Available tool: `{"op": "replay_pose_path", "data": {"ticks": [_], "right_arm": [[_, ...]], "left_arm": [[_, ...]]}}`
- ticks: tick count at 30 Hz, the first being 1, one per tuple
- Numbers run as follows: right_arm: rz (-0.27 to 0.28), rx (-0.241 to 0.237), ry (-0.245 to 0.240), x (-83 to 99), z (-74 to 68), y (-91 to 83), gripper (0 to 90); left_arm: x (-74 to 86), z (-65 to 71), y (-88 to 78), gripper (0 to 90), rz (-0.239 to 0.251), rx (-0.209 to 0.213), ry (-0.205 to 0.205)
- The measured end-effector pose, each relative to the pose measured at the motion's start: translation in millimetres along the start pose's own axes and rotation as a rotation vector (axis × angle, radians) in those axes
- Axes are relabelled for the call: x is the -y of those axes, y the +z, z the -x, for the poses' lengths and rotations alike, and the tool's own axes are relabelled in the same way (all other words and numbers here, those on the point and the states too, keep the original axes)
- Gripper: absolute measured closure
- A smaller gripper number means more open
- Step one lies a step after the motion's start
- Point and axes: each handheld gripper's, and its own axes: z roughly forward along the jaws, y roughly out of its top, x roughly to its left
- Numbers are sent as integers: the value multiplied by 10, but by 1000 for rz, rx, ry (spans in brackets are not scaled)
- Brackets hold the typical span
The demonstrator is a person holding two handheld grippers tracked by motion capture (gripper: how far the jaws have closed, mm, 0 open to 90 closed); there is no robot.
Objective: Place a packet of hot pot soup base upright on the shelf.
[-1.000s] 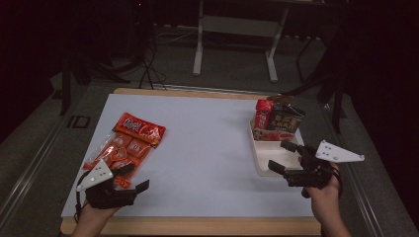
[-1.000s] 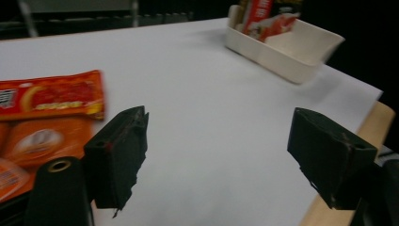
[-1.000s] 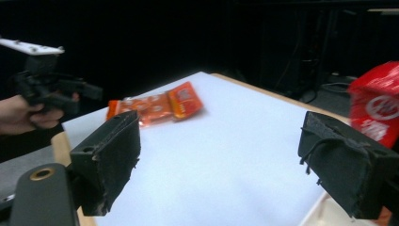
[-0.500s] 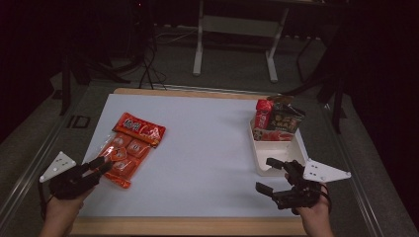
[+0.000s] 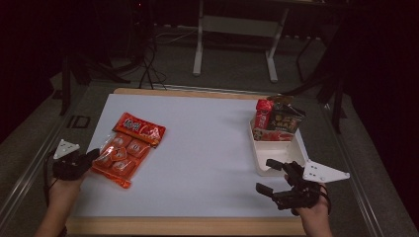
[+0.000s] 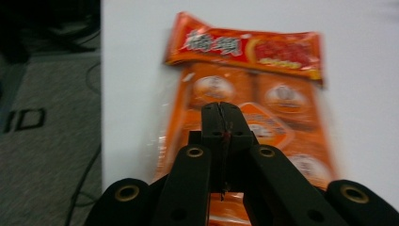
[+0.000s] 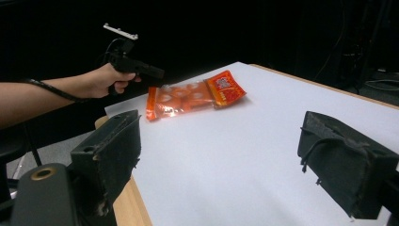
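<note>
An orange snack pack (image 5: pixel 126 147) with a red header lies flat on the left part of the white table (image 5: pixel 207 148). My left gripper (image 5: pixel 92 156) hovers at the pack's left edge, pointing at it. Its jaws have just been closing and now meet with nothing between them; in the left gripper view (image 6: pixel 221 113) they hang over the pack (image 6: pixel 277 94). My right gripper (image 5: pixel 268 176) stands open near the front right, just before a white tray (image 5: pixel 257 157). In the right gripper view (image 7: pixel 230 150) its jaws frame bare table, with the pack (image 7: pixel 193 96) and left gripper (image 7: pixel 157 73) beyond.
The tray's far end holds a red packet (image 5: pixel 263 113) and a dark packet (image 5: pixel 287 119) standing upright. The table's wooden front edge (image 5: pixel 188 226) runs between the two hands. Grey floor with cables and a stand's legs (image 5: pixel 232 44) lies behind the table.
My left gripper moved left from the front of the pack to the table's left edge and its jaws closed. My right gripper drew back from the tray toward the front edge.
</note>
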Motion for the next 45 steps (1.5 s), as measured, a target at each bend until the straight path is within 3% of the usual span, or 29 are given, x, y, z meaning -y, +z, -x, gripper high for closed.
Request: {"op": "replay_pose_path", "data": {"ticks": [2, 8, 12, 17, 23, 26, 32, 37, 45], "right_arm": [[0, -5, 3, 7, 6, 2, 136], [-10, -9, 6, 25, 27, 21, 137], [-15, -18, 5, 29, 30, 25, 137], [-16, -23, 1, 23, 21, 29, 136], [-19, -20, 2, 26, 24, 28, 137], [-20, -20, 3, 25, 29, 30, 137], [-22, -23, 0, 18, 19, 45, 137], [-25, -25, -3, 21, 8, 46, 137], [-17, -26, -2, 6, -2, 23, 137]], "left_arm": [[20, -64, 63, 900, -16, 2, -26], [80, -165, 243, 900, -104, -48, -15], [71, -189, 304, 900, -123, -65, -14], [35, -174, 400, 900, -171, -90, 26], [-5, -144, 465, 900, -194, -99, 56], [-13, -105, 470, 900, -201, -87, 72], [-34, 120, 495, 900, -222, -19, 122], [-34, 292, 528, 900, -223, 33, 117], [-65, 470, 603, 900, -227, 71, 149]]}}
